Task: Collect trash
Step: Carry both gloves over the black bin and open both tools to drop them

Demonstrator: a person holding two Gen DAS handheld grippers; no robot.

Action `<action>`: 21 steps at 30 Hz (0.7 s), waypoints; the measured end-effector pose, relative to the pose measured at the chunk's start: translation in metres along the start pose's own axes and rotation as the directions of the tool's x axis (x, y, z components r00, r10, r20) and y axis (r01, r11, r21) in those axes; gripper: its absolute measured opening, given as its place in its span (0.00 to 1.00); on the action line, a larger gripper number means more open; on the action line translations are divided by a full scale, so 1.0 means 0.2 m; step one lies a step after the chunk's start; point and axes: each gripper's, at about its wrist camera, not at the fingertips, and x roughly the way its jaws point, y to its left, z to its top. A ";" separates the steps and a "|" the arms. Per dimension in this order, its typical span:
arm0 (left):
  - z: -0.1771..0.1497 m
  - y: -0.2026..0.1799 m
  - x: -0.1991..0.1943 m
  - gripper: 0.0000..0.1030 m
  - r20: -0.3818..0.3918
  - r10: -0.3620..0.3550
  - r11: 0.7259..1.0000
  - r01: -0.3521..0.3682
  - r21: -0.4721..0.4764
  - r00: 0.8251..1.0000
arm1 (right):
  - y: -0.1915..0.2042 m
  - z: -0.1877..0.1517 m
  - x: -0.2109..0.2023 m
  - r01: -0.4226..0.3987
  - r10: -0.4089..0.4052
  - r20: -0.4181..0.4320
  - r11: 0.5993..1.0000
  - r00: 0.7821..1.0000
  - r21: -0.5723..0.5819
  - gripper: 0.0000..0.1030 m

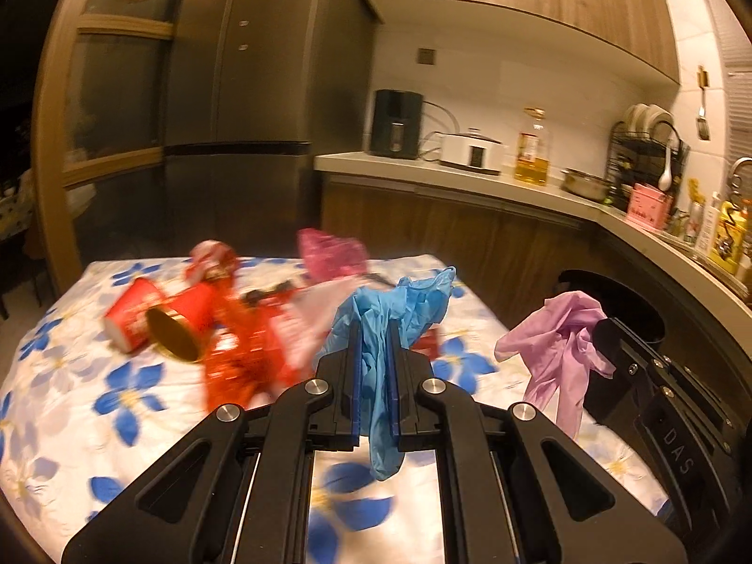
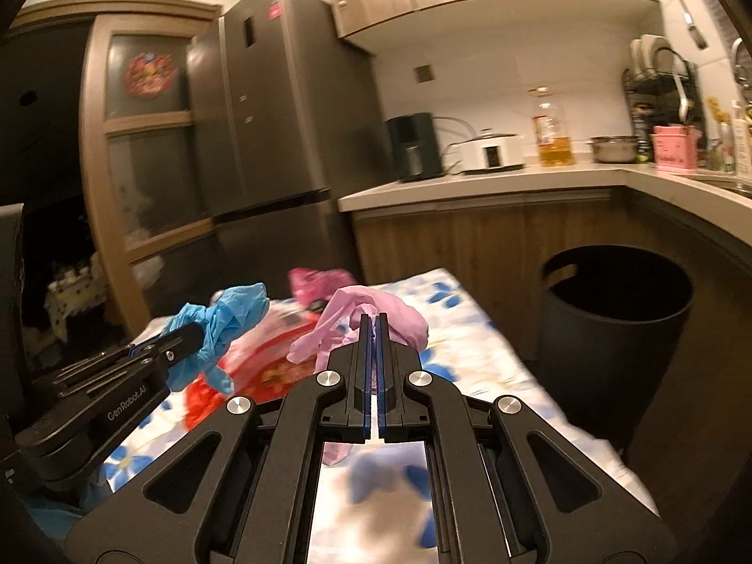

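Observation:
My left gripper [image 1: 374, 329] is shut on a blue glove [image 1: 390, 310] and holds it above the flowered table [image 1: 70, 376]; the glove also shows in the right wrist view [image 2: 225, 319]. My right gripper [image 2: 374, 324] is shut on a pink glove [image 2: 376, 310], also held above the table; it shows in the left wrist view [image 1: 559, 343]. A black trash bin [image 2: 611, 329] stands on the floor right of the table. On the table lie two red paper cups [image 1: 136, 315], red wrappers [image 1: 244, 352] and a pink plastic bag [image 1: 329, 251].
A kitchen counter [image 1: 423, 171] runs behind and to the right, with an oil bottle [image 1: 532, 150], a white cooker [image 1: 470, 148], a pot and a dish rack. A tall grey fridge [image 1: 244, 94] stands behind the table.

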 end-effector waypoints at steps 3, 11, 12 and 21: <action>0.03 -0.12 0.04 0.08 0.003 -0.033 0.999 0.033 0.025 0.999 | -0.11 0.04 -0.01 0.042 -0.042 0.016 0.999 0.999 0.018 0.01; 0.09 -0.41 0.18 0.08 0.004 -0.112 0.991 0.112 0.070 0.994 | -0.39 0.12 -0.05 0.146 -0.149 0.061 0.988 0.987 0.060 0.01; 0.09 -0.44 0.19 0.08 0.003 -0.119 0.990 0.118 0.075 0.993 | -0.42 0.13 -0.05 0.156 -0.161 0.066 0.986 0.985 0.065 0.01; 0.17 -0.75 0.33 0.08 0.018 -0.212 0.969 0.208 0.130 0.977 | -0.69 0.22 -0.04 0.264 -0.274 0.109 0.959 0.955 0.100 0.01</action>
